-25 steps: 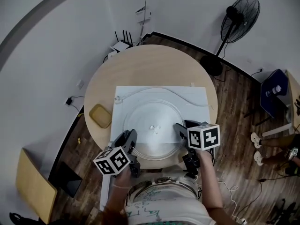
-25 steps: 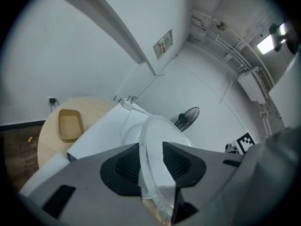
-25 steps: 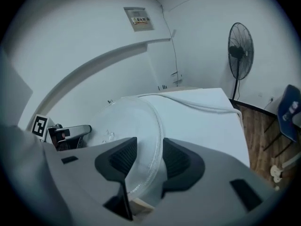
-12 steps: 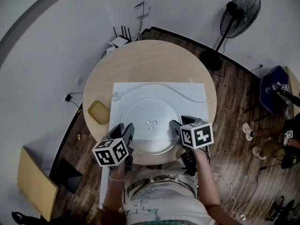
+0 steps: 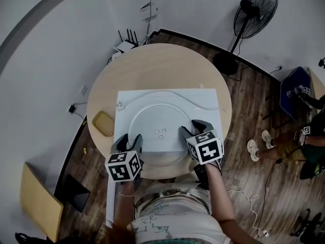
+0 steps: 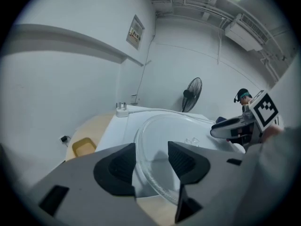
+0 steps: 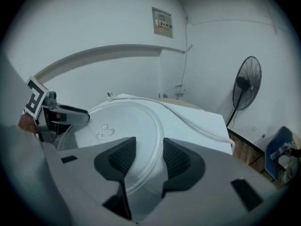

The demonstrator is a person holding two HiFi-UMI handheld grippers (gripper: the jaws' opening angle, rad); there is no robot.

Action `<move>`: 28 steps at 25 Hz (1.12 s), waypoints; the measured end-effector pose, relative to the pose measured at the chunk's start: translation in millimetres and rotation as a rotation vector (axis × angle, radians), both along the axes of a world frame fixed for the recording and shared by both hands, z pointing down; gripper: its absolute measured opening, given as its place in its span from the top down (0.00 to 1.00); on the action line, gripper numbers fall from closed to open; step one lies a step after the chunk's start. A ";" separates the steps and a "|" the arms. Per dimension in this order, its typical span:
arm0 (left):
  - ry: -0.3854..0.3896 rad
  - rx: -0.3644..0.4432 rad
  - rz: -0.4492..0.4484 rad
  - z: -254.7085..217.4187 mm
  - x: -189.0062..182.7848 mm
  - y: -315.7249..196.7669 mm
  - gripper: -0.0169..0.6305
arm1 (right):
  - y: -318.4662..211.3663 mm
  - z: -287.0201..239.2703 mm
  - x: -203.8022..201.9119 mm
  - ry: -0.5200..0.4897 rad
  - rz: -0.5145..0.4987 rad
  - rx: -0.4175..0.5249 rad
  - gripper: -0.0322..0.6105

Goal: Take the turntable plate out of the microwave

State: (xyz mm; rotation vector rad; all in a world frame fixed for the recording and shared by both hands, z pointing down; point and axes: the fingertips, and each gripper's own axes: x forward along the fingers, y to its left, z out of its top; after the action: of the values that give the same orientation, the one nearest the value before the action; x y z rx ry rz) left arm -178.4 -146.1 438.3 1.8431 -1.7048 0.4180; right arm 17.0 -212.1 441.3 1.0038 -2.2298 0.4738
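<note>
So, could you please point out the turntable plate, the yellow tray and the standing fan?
turntable plate (image 5: 157, 117): head view, bare glass behind its centre.
yellow tray (image 5: 103, 123): head view, its middle.
standing fan (image 5: 256, 11): head view, the round grille.

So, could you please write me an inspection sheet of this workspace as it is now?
Surface: round wooden table, bearing the white microwave.
Job's things: glass turntable plate lies on top of the microwave.
Clutter: yellow tray on the table, left of the microwave.
Grippers: left gripper and right gripper each have the plate's rim between open jaws, which have just been opening.
Cables: white cable with plug across the microwave top.
Surroundings: standing fan, router, blue chair, a person.
</note>
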 end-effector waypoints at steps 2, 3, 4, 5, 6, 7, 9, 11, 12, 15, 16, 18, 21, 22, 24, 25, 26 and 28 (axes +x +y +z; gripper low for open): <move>-0.025 0.024 0.000 -1.5 -1.2 1.4 0.64 | -0.2 -3.0 -1.0 -0.006 -0.028 0.056 0.68; -0.021 0.035 -0.001 -2.6 -1.7 1.6 0.63 | -0.5 -4.5 -1.5 -0.009 -0.041 0.078 0.69; -0.012 0.042 0.001 -3.7 -1.8 1.9 0.63 | -0.5 -6.6 -1.5 -0.015 -0.050 0.100 0.69; -0.004 0.046 0.006 -5.0 -1.6 2.6 0.62 | -0.2 -9.7 -1.0 -0.030 -0.053 0.122 0.69; -0.002 0.050 0.013 -6.7 -1.3 3.4 0.61 | 0.1 -14.1 -0.1 -0.056 -0.051 0.142 0.69; -0.004 0.053 0.020 -8.5 -1.4 4.4 0.60 | 0.3 -19.4 0.8 -0.091 -0.045 0.158 0.69; -0.013 0.058 0.029 -10.9 -2.1 8.5 0.60 | 1.8 -29.9 3.7 -0.175 -0.022 0.178 0.69; -0.012 0.065 0.030 -13.3 -3.0 14.1 0.60 | 6.2 -39.1 7.3 -0.246 -0.002 0.201 0.72; -0.010 0.073 0.030 -15.6 -3.4 16.8 0.60 | 9.4 -43.3 8.4 -0.269 0.000 0.221 0.75; -0.012 0.092 0.045 -21.7 -2.5 27.0 0.61 | 24.2 -48.1 8.6 -0.294 -0.008 0.280 0.81; -0.013 0.099 0.051 -23.3 -2.4 30.5 0.61 | 29.5 -47.5 7.4 -0.299 -0.010 0.290 0.84; -0.012 0.125 0.057 -27.3 -2.1 36.2 0.66 | 38.7 -46.4 5.0 -0.312 -0.011 0.307 0.87; -0.001 0.175 0.078 -34.3 0.8 43.1 0.83 | 49.2 -49.5 2.1 -0.342 -0.003 0.341 0.93; 0.013 0.190 0.092 -35.7 3.7 45.5 0.88 | 53.2 -50.6 0.9 -0.352 -0.002 0.348 0.94; 0.046 0.226 0.116 -37.4 11.6 50.8 0.92 | 62.6 -50.8 -2.1 -0.362 -0.015 0.356 0.96; 0.060 0.244 0.127 -37.4 16.0 54.2 0.93 | 68.3 -49.7 -3.9 -0.361 -0.028 0.359 0.96; 0.070 0.260 0.137 -36.7 20.2 58.1 0.93 | 74.6 -47.7 -6.0 -0.359 -0.042 0.360 0.96; 0.079 0.283 0.159 -34.8 26.7 65.5 0.94 | 87.0 -43.7 -10.4 -0.357 -0.065 0.366 0.96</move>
State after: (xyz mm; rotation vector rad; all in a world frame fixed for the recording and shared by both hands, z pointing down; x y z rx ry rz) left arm -151.7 -80.6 403.5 2.1769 -1.6366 0.1686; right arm 6.5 -125.1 397.6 1.0905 -2.7301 0.2303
